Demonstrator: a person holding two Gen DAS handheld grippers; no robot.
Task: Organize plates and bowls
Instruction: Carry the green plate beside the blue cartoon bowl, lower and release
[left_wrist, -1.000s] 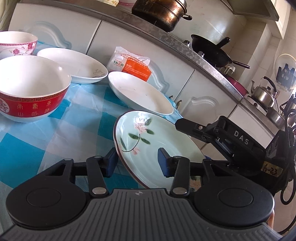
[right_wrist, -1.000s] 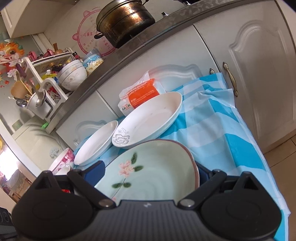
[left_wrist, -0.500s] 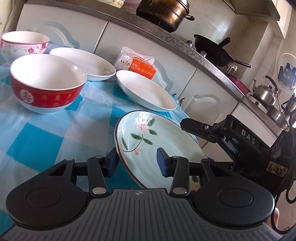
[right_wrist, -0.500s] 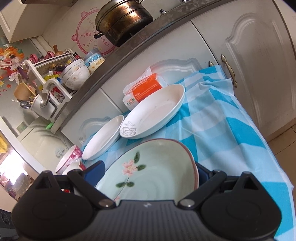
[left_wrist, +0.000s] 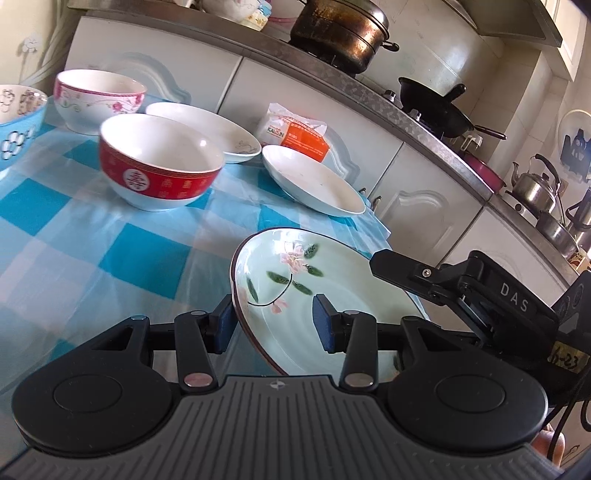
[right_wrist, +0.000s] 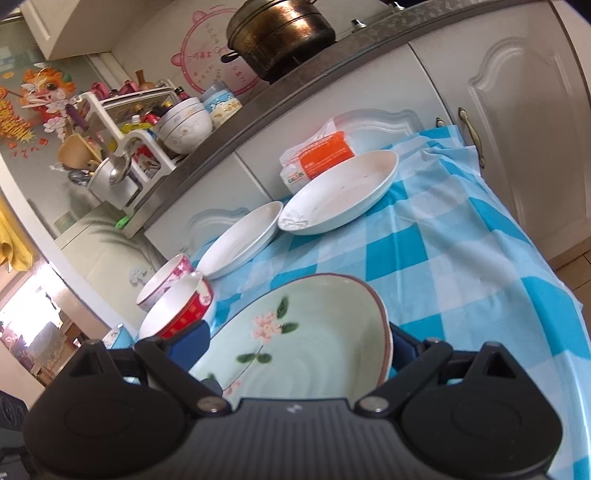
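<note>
Tongs L (left_wrist: 273, 323) & R (right_wrist: 295, 341) both clamp green floral plate (left_wrist: 332, 295); keep level, aim for white plates (right_wrist: 340, 192).

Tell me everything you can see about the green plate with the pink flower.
The green plate is pale, glossy, ceramic-looking, with a dark brownish rim, faint ripples and a painted pink flower with dark leaves. It is empty, tilted and held off the checked tablecloth. The left gripper pinches its near rim; the right gripper spans it, one finger over its far edge.
</note>
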